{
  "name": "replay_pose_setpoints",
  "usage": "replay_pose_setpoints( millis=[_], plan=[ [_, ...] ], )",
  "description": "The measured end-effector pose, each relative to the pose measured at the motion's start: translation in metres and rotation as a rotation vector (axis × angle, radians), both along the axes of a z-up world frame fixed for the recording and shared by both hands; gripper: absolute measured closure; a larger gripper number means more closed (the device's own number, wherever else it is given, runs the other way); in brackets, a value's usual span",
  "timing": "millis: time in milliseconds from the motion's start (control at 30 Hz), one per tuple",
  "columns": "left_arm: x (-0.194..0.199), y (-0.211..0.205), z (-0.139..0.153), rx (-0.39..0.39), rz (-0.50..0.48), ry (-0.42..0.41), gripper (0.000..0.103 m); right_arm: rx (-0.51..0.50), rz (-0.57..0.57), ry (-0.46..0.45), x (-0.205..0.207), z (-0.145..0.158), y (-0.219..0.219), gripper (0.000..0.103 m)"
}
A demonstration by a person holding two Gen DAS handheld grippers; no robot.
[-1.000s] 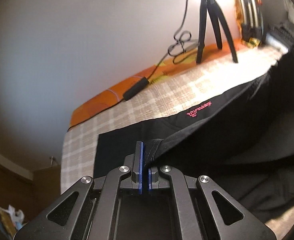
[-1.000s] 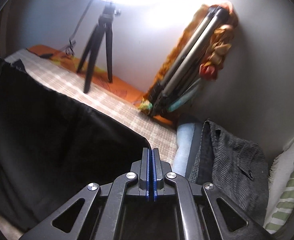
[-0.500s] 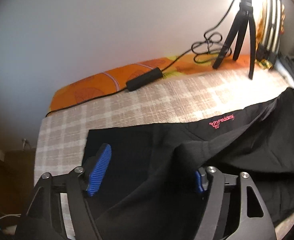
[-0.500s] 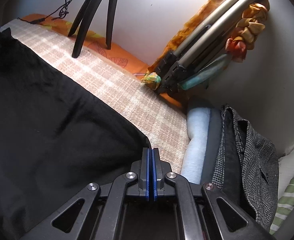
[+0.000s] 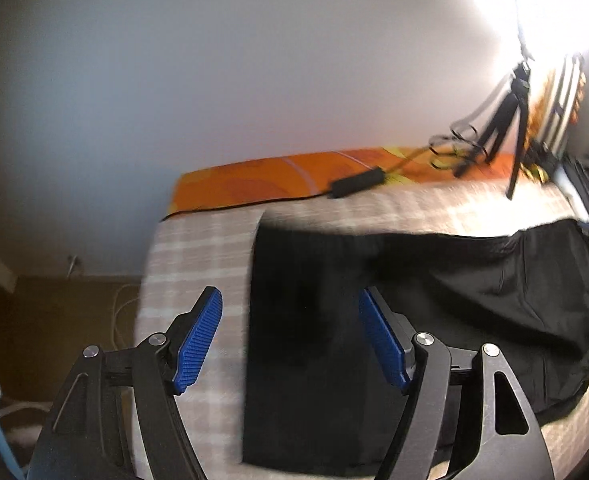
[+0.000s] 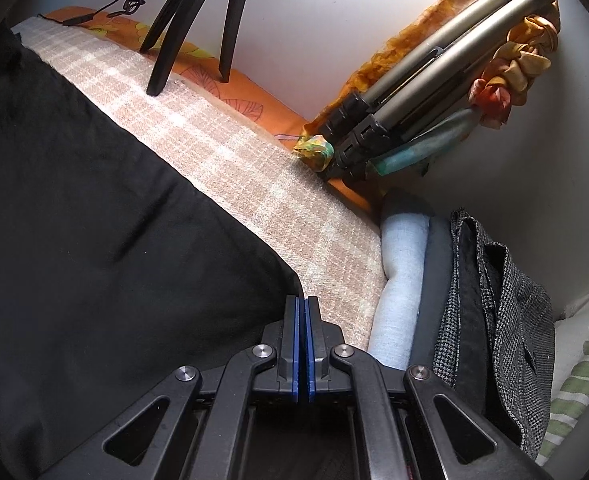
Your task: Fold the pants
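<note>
Pants point(image 5: 434, 300), black, lie spread on the checked blanket point(image 5: 198, 256) of the bed, one folded end toward my left and the other end at my right. My left gripper point(image 5: 290, 336) hangs above the folded end with its jaws wide apart and nothing between them. My right gripper point(image 6: 303, 340) has its jaws closed on the corner of the cloth. I judge one fold is laid on the left side. To do it well, I should lower the right corner so the edges match, then release it and smooth the wrinkles.
</note>
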State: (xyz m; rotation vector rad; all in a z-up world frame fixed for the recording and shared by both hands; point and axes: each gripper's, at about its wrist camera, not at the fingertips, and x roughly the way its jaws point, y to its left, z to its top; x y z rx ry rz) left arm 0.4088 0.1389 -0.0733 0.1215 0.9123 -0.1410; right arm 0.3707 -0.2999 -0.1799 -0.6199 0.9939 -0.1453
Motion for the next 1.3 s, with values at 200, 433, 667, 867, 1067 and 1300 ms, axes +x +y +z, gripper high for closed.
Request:
replay_pose_setpoints(
  millis=[200, 433, 667, 867, 1067, 1300],
  plan=[
    [-0.021, 0.026, -0.032, 0.014, 0.079, 0.053, 0.035, 0.039, -0.001, 0.002, -0.004, 0.011, 0.000, 0.101],
    [-0.040, 0.040, -0.070, -0.049, 0.157, 0.121, 0.039, 0.146, 0.084, -0.071, -0.050, 0.062, 0.029, 0.061],
    [-0.046, 0.025, -0.082, -0.034, 0.163, 0.124, 0.057, 0.237, 0.301, -0.004, -0.113, 0.080, 0.100, 0.059],
    [-0.048, 0.020, -0.081, -0.006, 0.167, 0.108, 0.072, 0.335, 0.471, 0.159, -0.138, 0.061, 0.155, 0.060],
    [-0.049, 0.034, -0.076, -0.059, 0.186, 0.112, 0.086, 0.347, 0.537, 0.274, -0.138, 0.034, 0.188, 0.060],
    [-0.057, 0.055, -0.072, -0.124, 0.223, 0.106, 0.092, 0.326, 0.539, 0.349, -0.135, 0.008, 0.200, 0.061]
  ],
)
